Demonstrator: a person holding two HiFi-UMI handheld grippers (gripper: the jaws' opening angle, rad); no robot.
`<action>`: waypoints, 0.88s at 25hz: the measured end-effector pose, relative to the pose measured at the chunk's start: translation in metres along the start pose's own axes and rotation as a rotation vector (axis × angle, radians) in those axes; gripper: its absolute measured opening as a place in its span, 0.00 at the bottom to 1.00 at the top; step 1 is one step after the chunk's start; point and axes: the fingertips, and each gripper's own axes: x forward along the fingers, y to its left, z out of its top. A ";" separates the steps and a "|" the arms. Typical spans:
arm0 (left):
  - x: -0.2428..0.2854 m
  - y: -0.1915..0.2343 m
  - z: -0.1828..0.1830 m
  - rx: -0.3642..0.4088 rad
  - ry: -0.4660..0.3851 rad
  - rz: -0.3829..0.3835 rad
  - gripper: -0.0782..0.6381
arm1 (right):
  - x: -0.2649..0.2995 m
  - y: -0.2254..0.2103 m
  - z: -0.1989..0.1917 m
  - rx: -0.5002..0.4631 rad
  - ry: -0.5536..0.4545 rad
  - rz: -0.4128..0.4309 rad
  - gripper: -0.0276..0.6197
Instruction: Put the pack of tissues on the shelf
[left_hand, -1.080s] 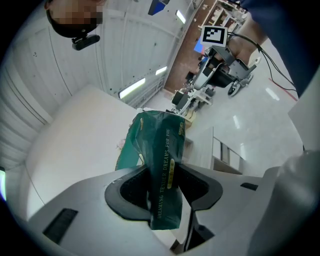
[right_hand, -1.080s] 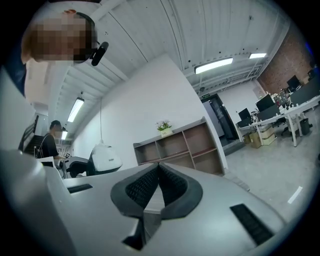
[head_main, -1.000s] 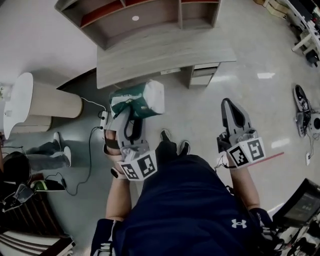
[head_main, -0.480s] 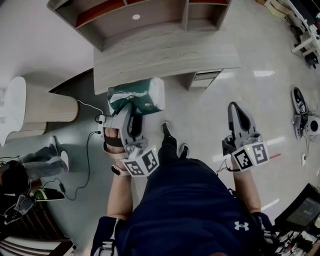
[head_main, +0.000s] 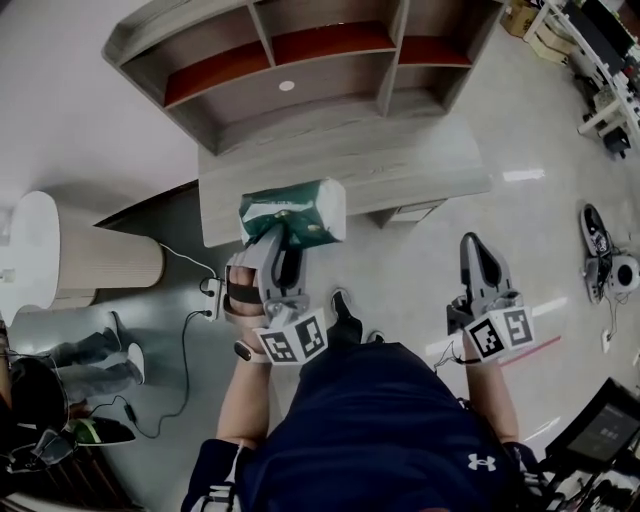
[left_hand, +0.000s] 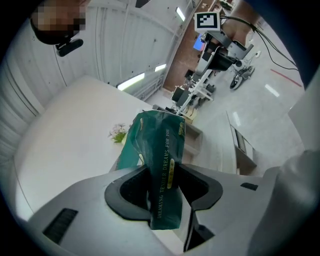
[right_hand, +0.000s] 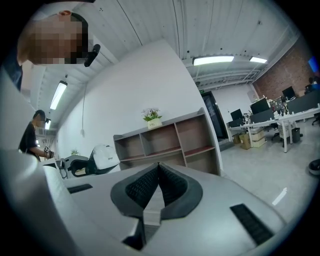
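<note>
The shelf (head_main: 300, 70) stands against the white wall, three open bays across in two tiers, all facing the person. A long grey worktop (head_main: 420, 165) lies directly in front of the shelf and bars the straight way to it; bare floor runs along the worktop's near edge and spreads wide to the right of the shelf. The one pack of tissues (head_main: 295, 212), green and white, hangs above that near edge, in front of the shelf's middle bays and apart from them. The left gripper (head_main: 283, 230) has its jaws clamped on the pack's green wrapper. The right gripper (head_main: 478, 245), out in front of the shelf's right end over open floor, has its jaws pressed together with nothing between them. To the left of the shelf stand a ribbed round pedestal (head_main: 100, 262) and another person's legs (head_main: 100, 345), with one power strip (head_main: 212, 292) and its cable on the floor. One small flower pot (right_hand: 152, 119) sits on top of the shelf.
</note>
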 end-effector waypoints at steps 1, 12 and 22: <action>0.007 0.003 -0.003 0.000 -0.004 -0.003 0.37 | 0.008 0.001 0.000 0.001 0.002 -0.002 0.06; 0.038 0.018 -0.040 -0.018 -0.003 -0.051 0.37 | 0.058 0.012 -0.003 0.016 0.030 -0.039 0.06; 0.051 0.030 -0.065 -0.001 -0.029 -0.073 0.37 | 0.080 0.031 -0.018 0.046 0.030 -0.061 0.06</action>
